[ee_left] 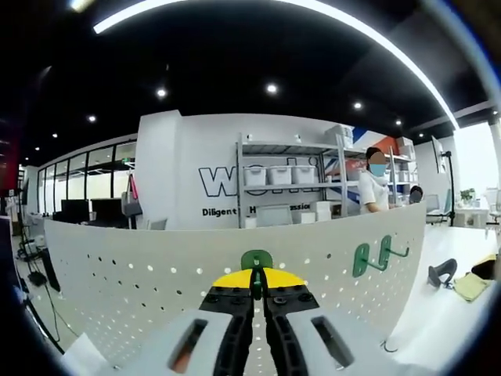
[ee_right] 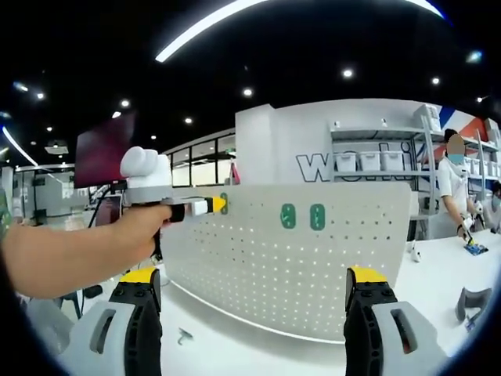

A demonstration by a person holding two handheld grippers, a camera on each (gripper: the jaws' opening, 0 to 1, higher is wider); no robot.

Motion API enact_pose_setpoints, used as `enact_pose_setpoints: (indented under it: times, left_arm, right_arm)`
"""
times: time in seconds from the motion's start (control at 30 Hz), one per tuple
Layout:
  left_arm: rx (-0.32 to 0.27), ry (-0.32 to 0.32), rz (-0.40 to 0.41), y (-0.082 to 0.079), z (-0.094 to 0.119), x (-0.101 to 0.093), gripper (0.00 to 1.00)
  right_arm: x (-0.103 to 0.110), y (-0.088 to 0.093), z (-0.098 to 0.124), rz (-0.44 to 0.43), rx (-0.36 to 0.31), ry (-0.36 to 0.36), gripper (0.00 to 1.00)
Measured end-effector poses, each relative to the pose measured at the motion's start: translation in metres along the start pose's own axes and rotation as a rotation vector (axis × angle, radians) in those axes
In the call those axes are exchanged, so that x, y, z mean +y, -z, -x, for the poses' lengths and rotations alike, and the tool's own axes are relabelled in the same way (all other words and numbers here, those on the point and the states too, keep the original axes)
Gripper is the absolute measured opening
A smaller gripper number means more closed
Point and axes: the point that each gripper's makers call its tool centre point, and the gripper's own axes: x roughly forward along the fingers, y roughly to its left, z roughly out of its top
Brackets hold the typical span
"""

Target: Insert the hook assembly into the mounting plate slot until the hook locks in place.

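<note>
White table (ee_right: 235,345) | pegboard (ee_right: 297,251) upright | shelving (ee_left: 290,184) behind

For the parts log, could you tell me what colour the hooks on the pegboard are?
Green hooks, clearest in the left gripper view.

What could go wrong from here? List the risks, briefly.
1. The left claw is shut on a green hook close against the white pegboard. Its own yellow tips cover the hook's lower part, so a missed hole or jammed insertion seems possible.
2. Two green hooks already hang nearby; crowding toward them could knock one.
3. The right claw hangs open, holding nothing, so the pegboard may shift under pushing.
</note>
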Motion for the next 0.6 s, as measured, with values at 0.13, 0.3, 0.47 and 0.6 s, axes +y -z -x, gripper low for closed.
enact_pose_setpoints:
  times: [0.13,0.3,0.47,0.6]
  left_arm:
    - [0.002,-0.012,-0.002,0.0019,-0.0014,0.0004,0.03]
    - [0.006,-0.020,-0.005,0.0054,-0.0040,-0.0011,0.03]
    - [0.000,-0.034,-0.011,0.0055,-0.0058,-0.0007,0.03]
    - [-0.004,-0.040,-0.017,0.0062,-0.0078,-0.0016,0.03]
  right_arm:
    - [0.0000,0.0004,-0.0010,-0.003,-0.001,0.000,1.00]
    - [-0.0015,0.0000,-0.0009,-0.002,-0.002,-0.001,1.00]
    - [-0.0036,0.0008,-0.0002,-0.003,-0.001,-0.001,1.00]
    - [-0.0061,0.0015,0.0001,-0.004,0.000,-0.001,1.00]
